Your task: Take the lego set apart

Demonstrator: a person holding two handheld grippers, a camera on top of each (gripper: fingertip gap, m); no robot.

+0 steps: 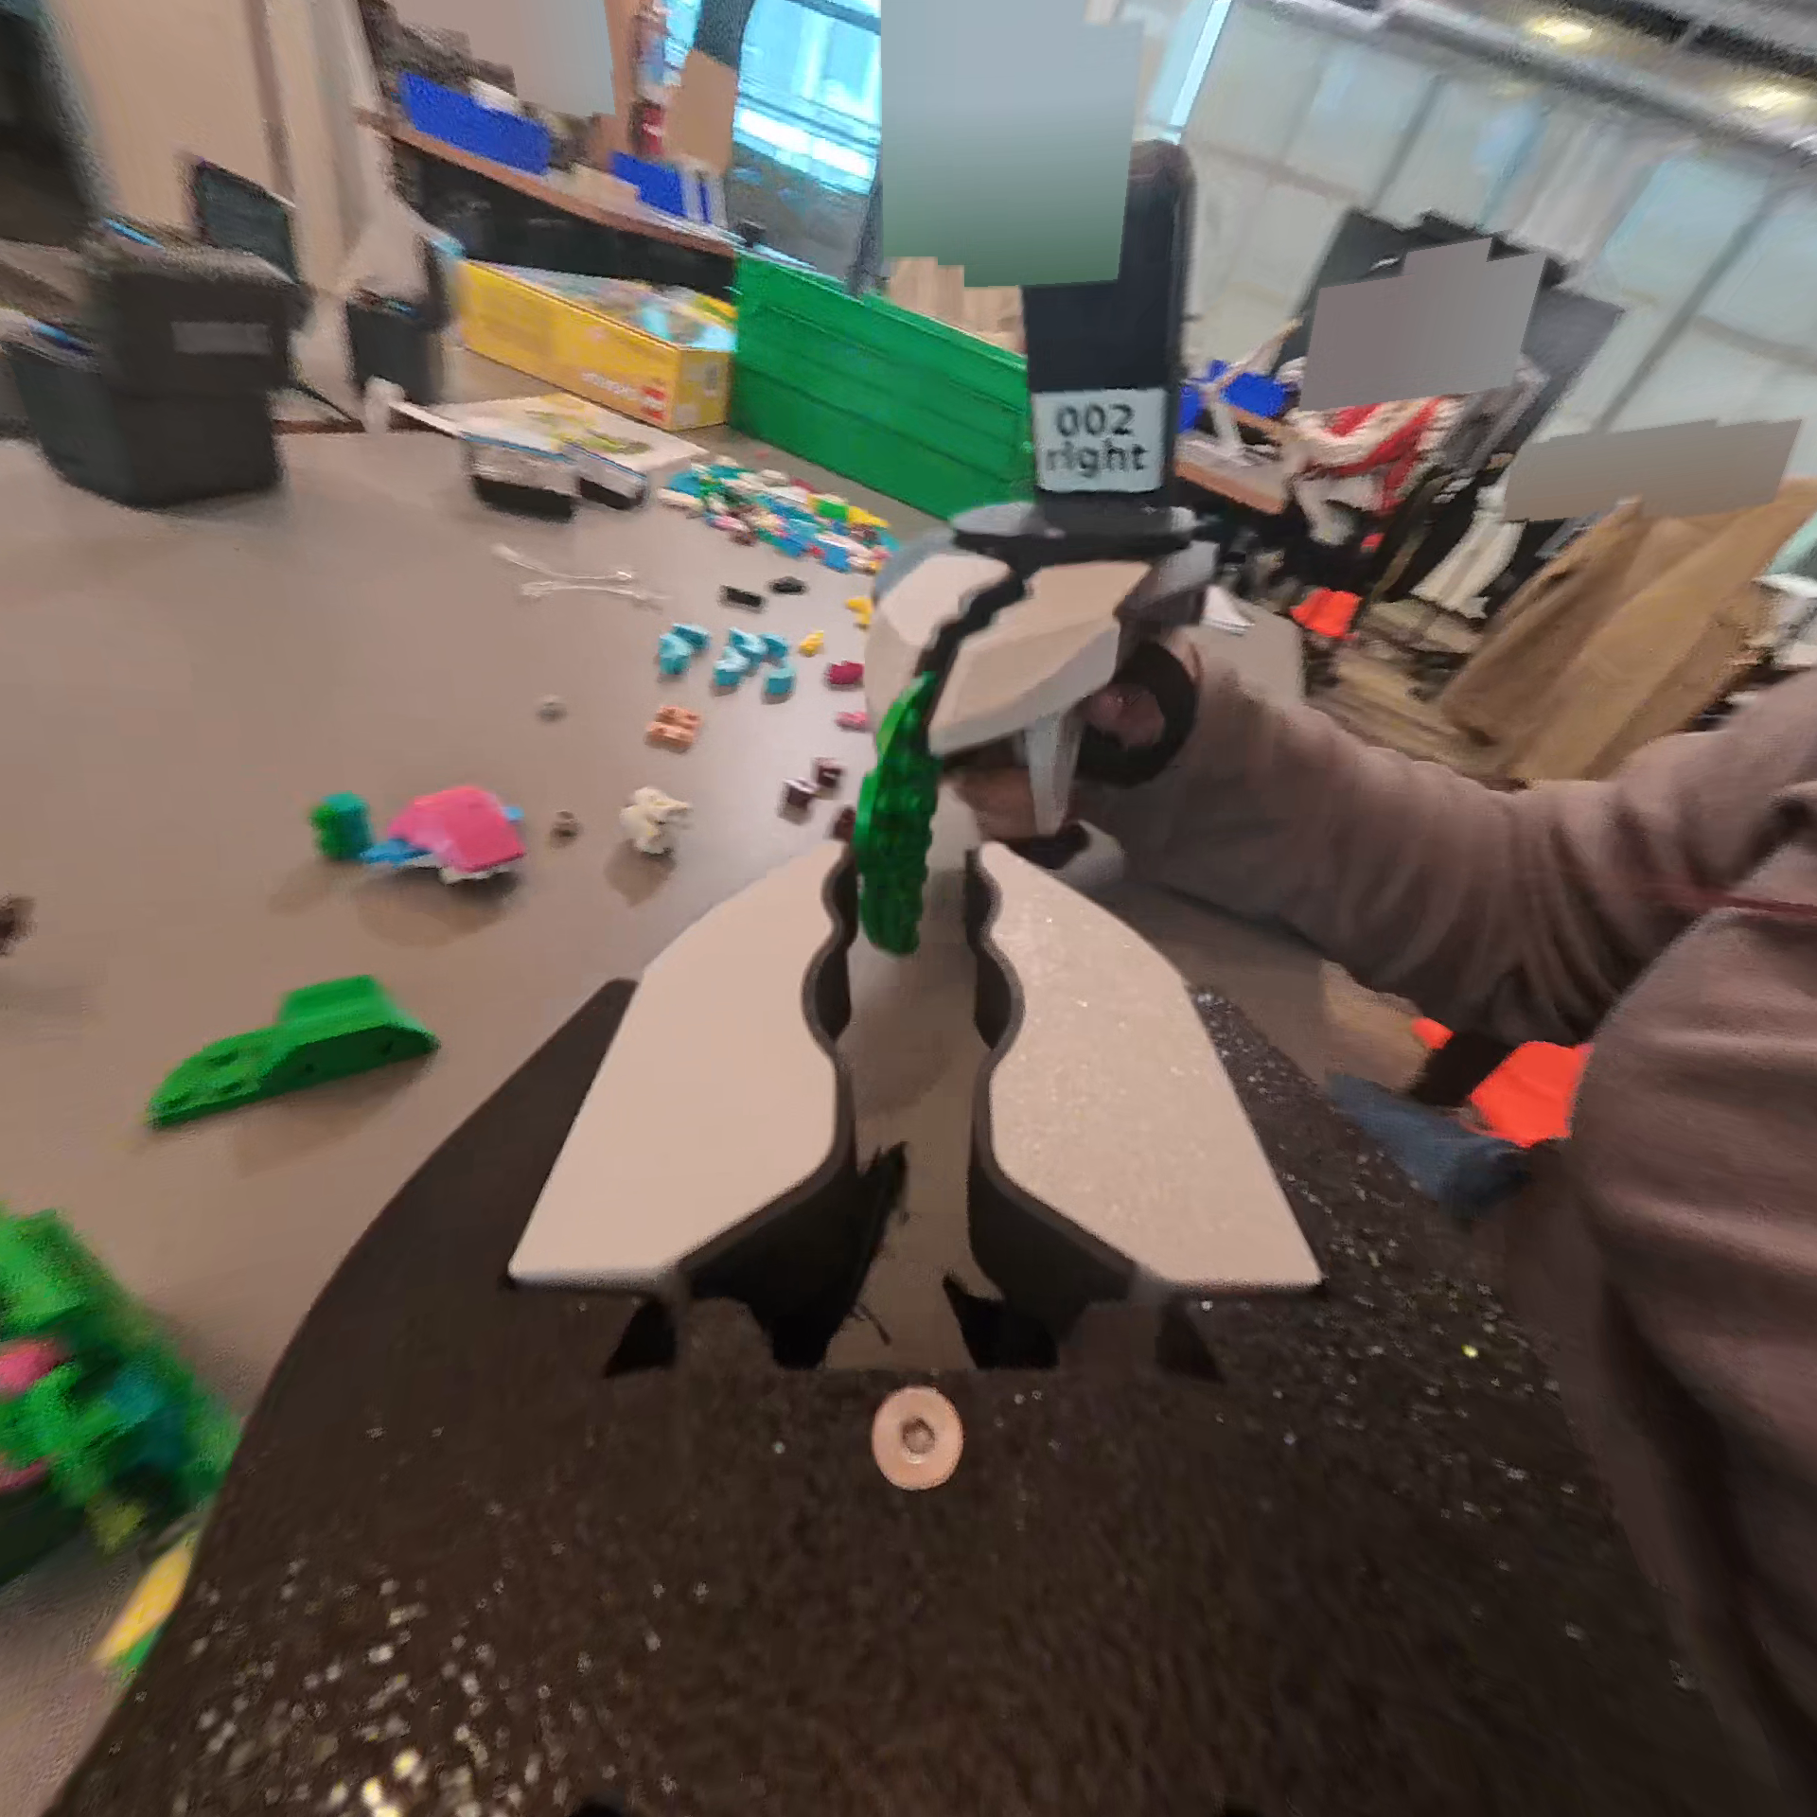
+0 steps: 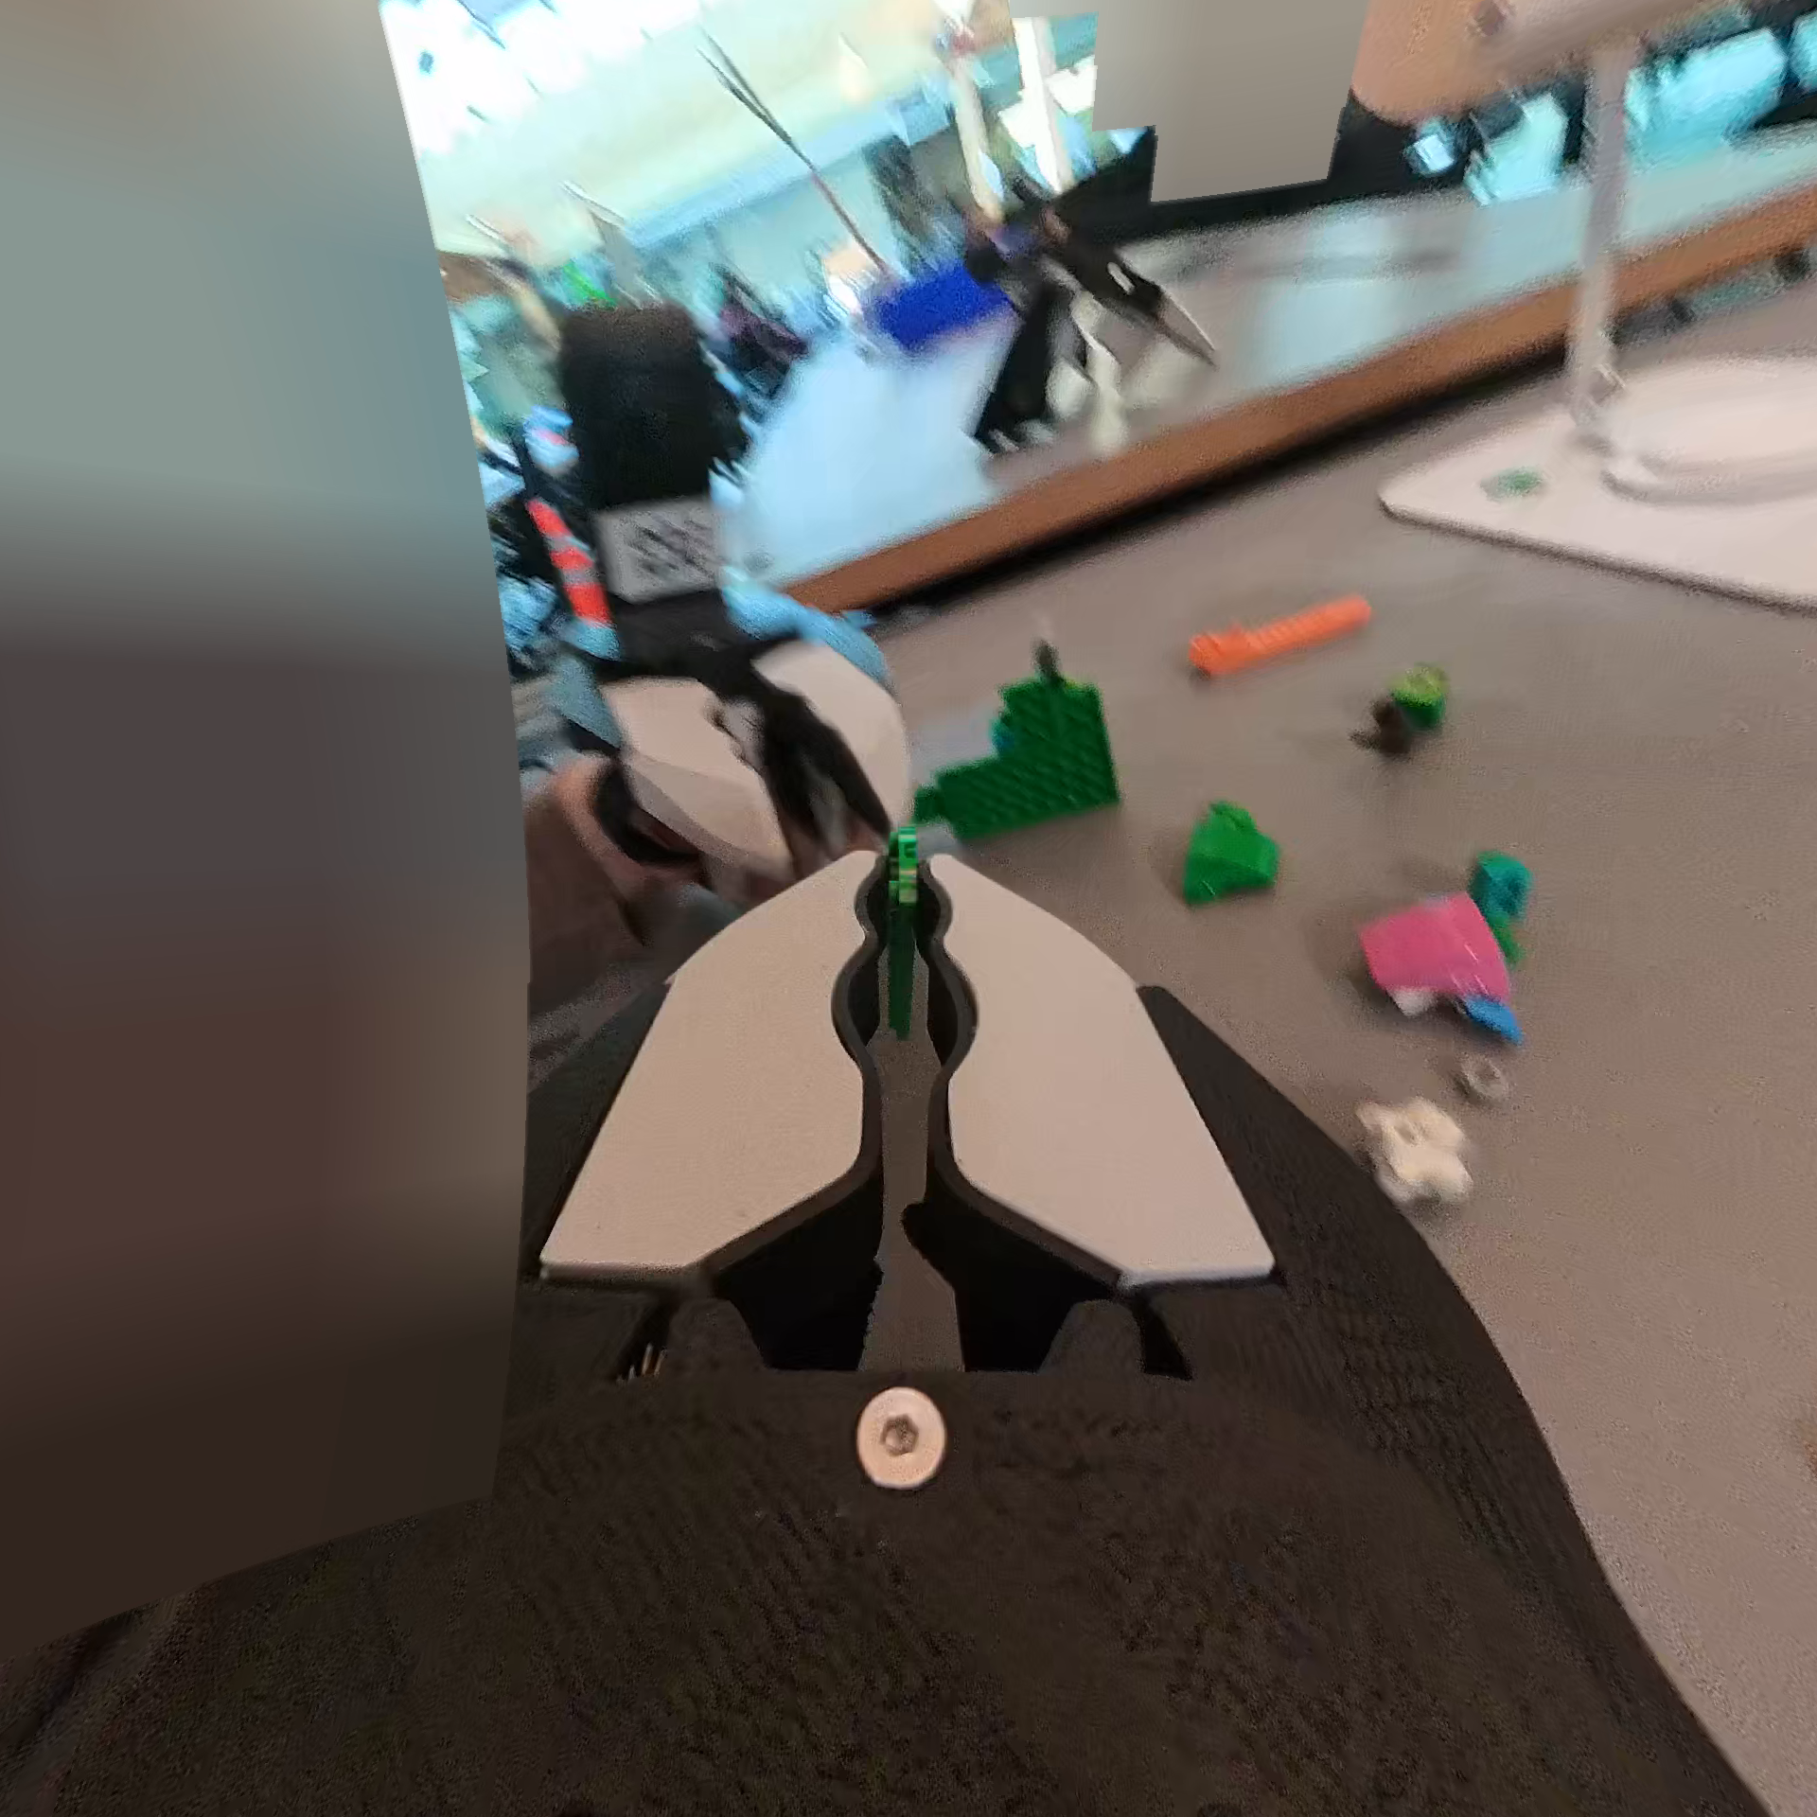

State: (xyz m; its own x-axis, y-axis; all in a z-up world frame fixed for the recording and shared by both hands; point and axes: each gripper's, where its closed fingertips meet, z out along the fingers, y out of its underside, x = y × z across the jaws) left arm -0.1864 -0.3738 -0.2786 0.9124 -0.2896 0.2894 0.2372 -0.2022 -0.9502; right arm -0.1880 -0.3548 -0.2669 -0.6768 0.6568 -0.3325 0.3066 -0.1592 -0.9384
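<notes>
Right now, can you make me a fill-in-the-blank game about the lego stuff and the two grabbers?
1. The right gripper is shut on a thin ___ lego plate.
2. The left gripper has its jaws ___, with the plate's lower end between them.
3. The small model lying on the table has a ___ roof.

Missing words: green; open; pink

Bright daylight from rear windows; soft shadows, heavy motion blur, wide-angle bending at the edges.
</notes>
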